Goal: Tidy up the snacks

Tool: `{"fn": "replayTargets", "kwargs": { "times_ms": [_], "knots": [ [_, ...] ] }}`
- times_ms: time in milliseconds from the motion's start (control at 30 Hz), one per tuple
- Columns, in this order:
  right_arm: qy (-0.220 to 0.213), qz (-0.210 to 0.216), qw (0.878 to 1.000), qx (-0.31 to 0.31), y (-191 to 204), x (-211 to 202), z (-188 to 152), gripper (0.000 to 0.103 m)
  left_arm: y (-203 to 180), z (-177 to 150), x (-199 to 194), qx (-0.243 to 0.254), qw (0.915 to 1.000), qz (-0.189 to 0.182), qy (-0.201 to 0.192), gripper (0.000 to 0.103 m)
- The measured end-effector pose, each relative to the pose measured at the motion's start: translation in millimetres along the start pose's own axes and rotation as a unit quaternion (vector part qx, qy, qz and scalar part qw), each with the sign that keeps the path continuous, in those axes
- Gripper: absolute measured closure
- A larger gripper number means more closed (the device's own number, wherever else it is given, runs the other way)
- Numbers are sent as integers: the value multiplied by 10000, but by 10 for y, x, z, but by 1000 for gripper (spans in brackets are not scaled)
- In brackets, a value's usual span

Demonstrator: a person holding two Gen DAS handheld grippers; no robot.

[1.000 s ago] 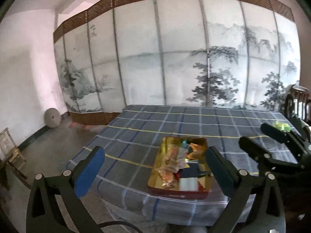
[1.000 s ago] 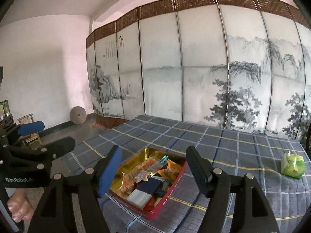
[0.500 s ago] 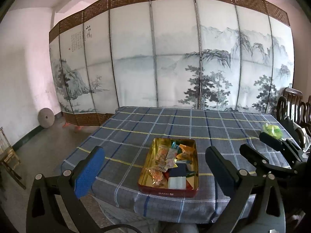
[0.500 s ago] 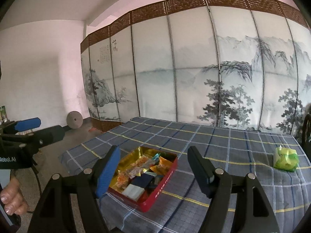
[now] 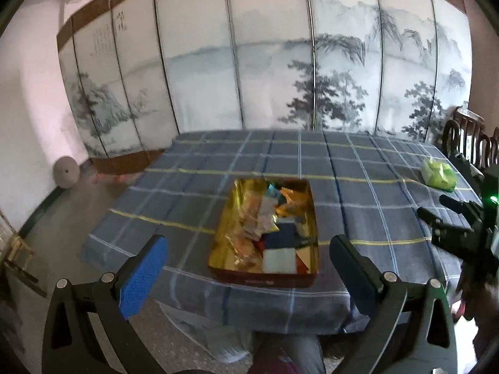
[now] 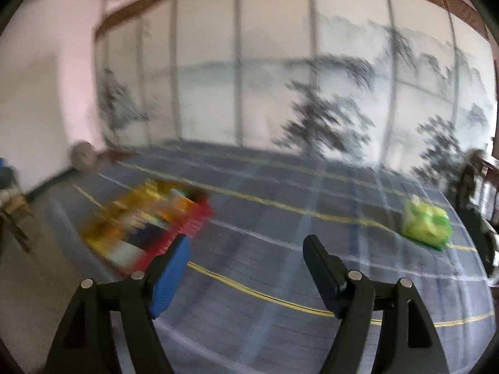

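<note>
Green snack packet [image 6: 426, 223] lies alone on checked tablecloth [image 6: 280, 280], right side, well apart from red tin [image 5: 265, 275] full of mixed wrapped snacks. Packet likely light, soft, crinkly, slippery film; best pinch across puffed middle or sealed edge. Right gripper [image 6: 246, 265] jaws opening, nothing between. Left gripper [image 5: 246, 258] spread wide, empty, facing tin.
</note>
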State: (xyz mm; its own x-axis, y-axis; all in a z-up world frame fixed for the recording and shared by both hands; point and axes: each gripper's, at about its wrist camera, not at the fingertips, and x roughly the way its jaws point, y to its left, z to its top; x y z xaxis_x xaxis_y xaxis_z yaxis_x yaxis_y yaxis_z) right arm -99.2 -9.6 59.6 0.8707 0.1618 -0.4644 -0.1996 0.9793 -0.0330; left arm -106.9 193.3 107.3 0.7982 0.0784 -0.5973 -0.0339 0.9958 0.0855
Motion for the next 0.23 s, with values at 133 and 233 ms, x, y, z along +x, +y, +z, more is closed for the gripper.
{"fn": "replayTargets", "kwargs": {
  "times_ms": [133,233],
  "knots": [
    [782,-723,9942,135,-749,498,-170,27,-25,-22,151,-10,9997,186,150,0],
    [1300,-1005,9852,480,-1303,813,-300,27,-32,-5,260,-19,9992,277,286,0]
  ]
}}
